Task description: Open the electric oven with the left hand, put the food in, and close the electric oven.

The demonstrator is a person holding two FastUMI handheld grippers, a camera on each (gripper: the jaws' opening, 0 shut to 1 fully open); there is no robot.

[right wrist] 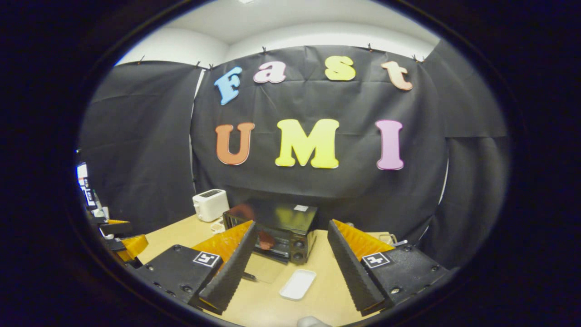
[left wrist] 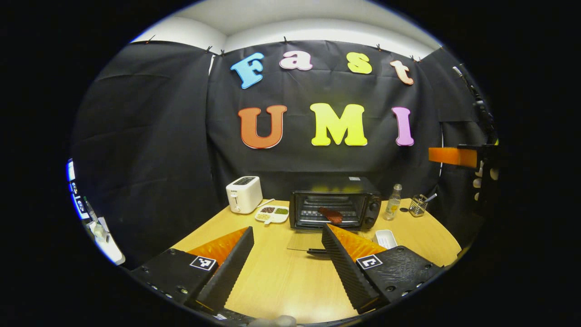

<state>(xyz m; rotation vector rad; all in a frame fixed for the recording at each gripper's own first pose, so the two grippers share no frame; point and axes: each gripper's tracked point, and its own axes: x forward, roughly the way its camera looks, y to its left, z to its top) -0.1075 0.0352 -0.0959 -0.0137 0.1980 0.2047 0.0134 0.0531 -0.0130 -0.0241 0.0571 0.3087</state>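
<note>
The black electric oven (left wrist: 337, 206) stands at the back of the wooden table (left wrist: 281, 281). Its glass door (left wrist: 306, 240) hangs down flat, handle towards me. A reddish-brown piece of food (left wrist: 331, 215) lies on the rack inside. My left gripper (left wrist: 287, 228) is open and holds nothing, well back from the door. In the right gripper view the oven (right wrist: 290, 227) shows from the right, its door (right wrist: 268, 268) down and the food (right wrist: 266, 239) inside. My right gripper (right wrist: 290, 225) is open and holds nothing, high above an empty white tray (right wrist: 297, 284).
A white toaster (left wrist: 244, 194) and a divided dish of foods (left wrist: 272, 213) sit left of the oven. A bottle (left wrist: 393, 202) and a wire basket (left wrist: 417, 205) stand to its right, the white tray (left wrist: 386, 237) in front of them.
</note>
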